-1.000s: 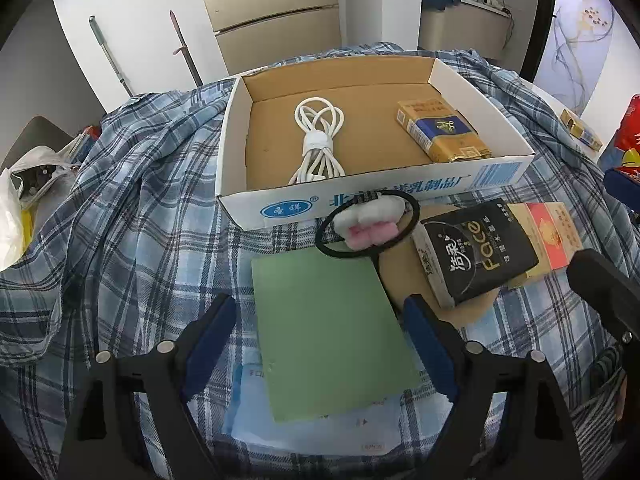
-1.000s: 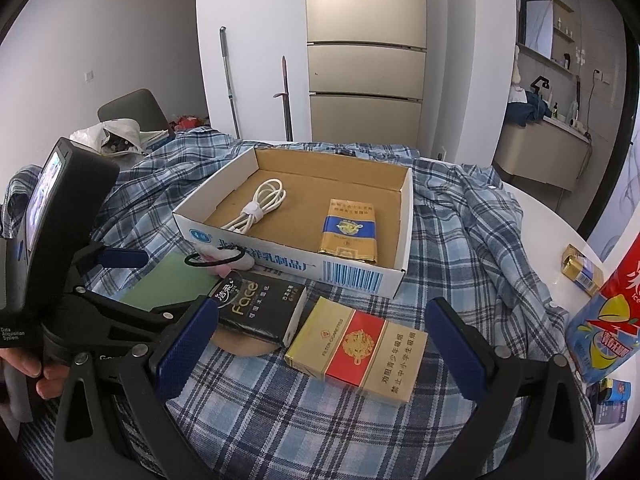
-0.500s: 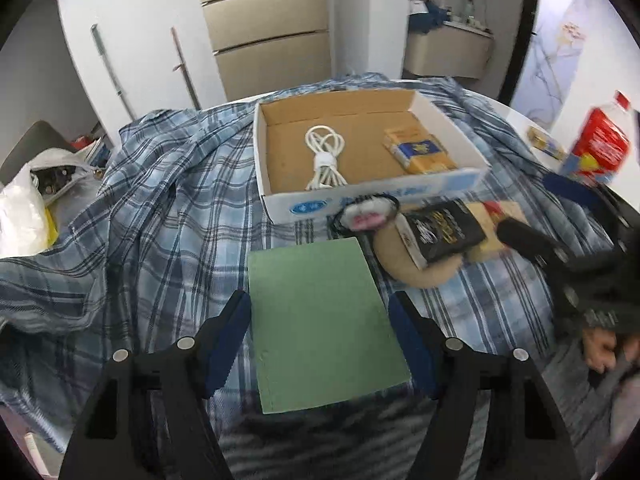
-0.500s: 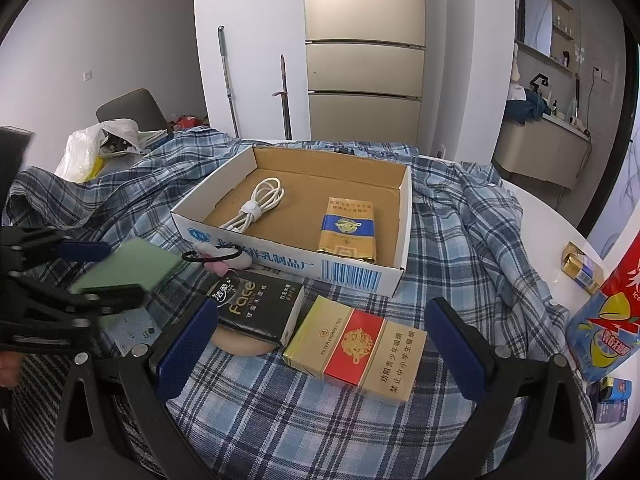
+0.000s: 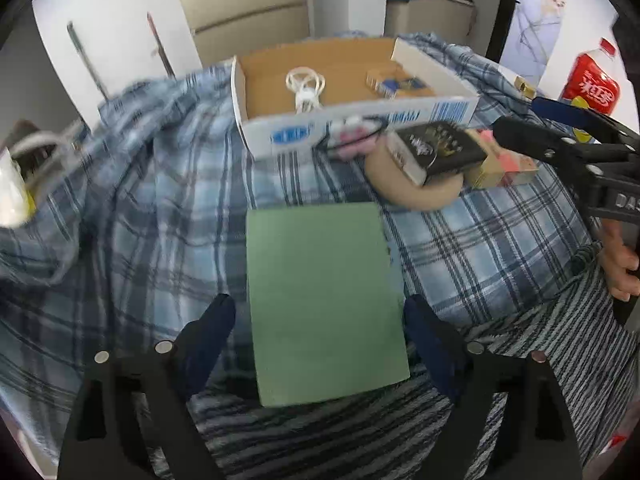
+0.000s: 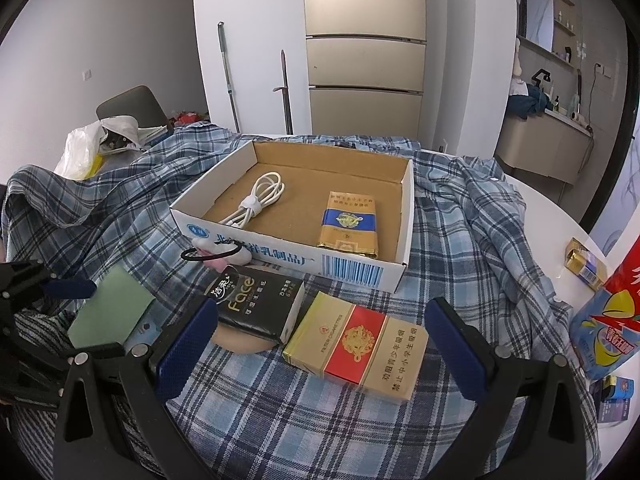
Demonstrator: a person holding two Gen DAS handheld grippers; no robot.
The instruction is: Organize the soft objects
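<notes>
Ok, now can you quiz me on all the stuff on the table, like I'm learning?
1. True or false: the white cable lies inside the cardboard box.
2. Pick one: the black tissue pack rests partly on A) a tan round pad, B) a blue plate, C) the white cable.
3. Fill in: the gold pack in the cardboard box has a band of which colour across it?

Key: 1 true; 2 A; 3 blue.
</notes>
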